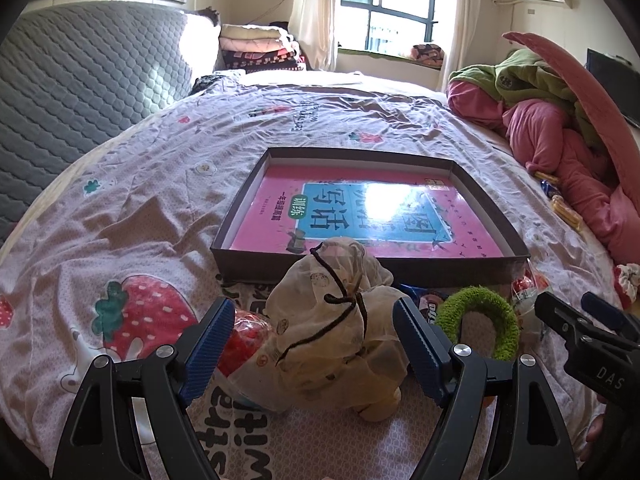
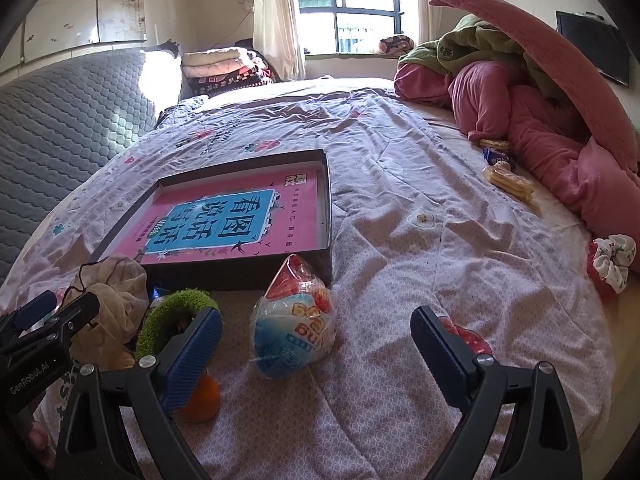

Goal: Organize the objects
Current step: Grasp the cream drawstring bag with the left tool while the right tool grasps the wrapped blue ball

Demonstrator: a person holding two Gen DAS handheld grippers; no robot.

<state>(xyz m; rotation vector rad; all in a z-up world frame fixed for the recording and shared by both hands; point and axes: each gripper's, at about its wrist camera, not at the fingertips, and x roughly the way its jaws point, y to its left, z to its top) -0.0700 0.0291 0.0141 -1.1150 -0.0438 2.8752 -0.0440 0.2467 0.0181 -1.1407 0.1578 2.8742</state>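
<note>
While the left gripper point(image 1: 314, 344) hangs low over the bedsheet point(image 1: 120, 220), its blue pads stand wide apart with a beige mesh drawstring pouch point(image 1: 336, 320) sitting between them, neither pad clearly pressing it. At ten o'clock of the pouch lies a red-filled clear packet point(image 1: 246, 336), just beside the left pad. At two o'clock curls a green fuzzy ring point(image 1: 480, 320), and past it the other tool pokes in from three o'clock.

Over to the right gripper point(image 2: 316, 354): fingers spread wide too, holding nothing, and a clear-wrapped snack bag point(image 2: 294, 320) with red and blue print rests on the sheet between them, nearer the left pad. An orange ball point(image 2: 202, 400) peeks out under that pad.

At twelve o'clock of the whole cluster sits the shallow dark box point(image 1: 372, 268), a pink book point(image 1: 360, 220) with a blue title panel lying flat inside. Far out at two o'clock, wrapped biscuits point(image 2: 508, 184) lie against the pink quilt point(image 2: 540, 132); a floral scrunchie point(image 2: 614, 260) sits at three o'clock.
</note>
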